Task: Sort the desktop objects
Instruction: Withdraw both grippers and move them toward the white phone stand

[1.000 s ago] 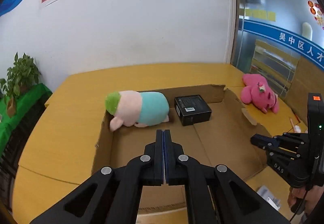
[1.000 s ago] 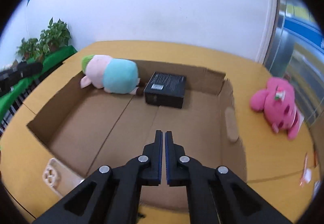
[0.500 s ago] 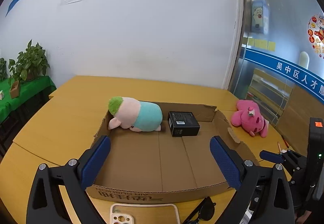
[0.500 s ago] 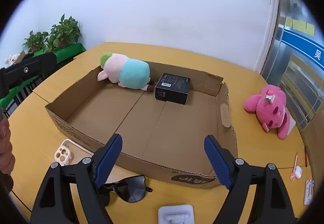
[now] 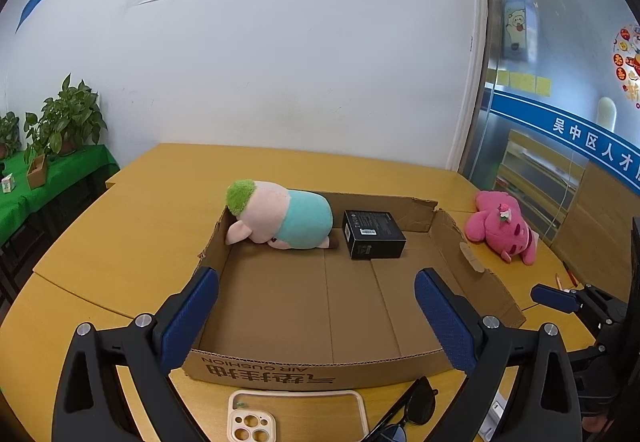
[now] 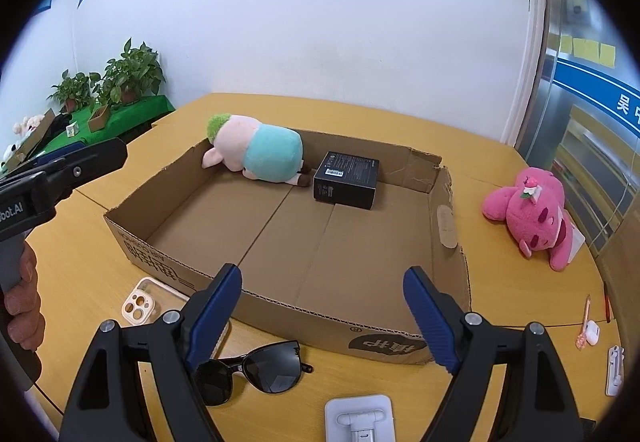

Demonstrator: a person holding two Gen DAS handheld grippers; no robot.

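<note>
Two tools (image 5: 316,318) (image 6: 322,316) gape; two plush toys (image 5: 280,216) (image 5: 502,226), one box (image 5: 476,274)

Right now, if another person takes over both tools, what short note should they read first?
Left tool and right tool: both open, holding nothing, near the front wall of the shallow brown cardboard box.
Done: the pink-and-teal plush with green hair and the small black carton lie inside, at the back.
Left on the yellow table: pink plush bear, black sunglasses, cream phone case, white stand, small items at the far right edge.
</note>
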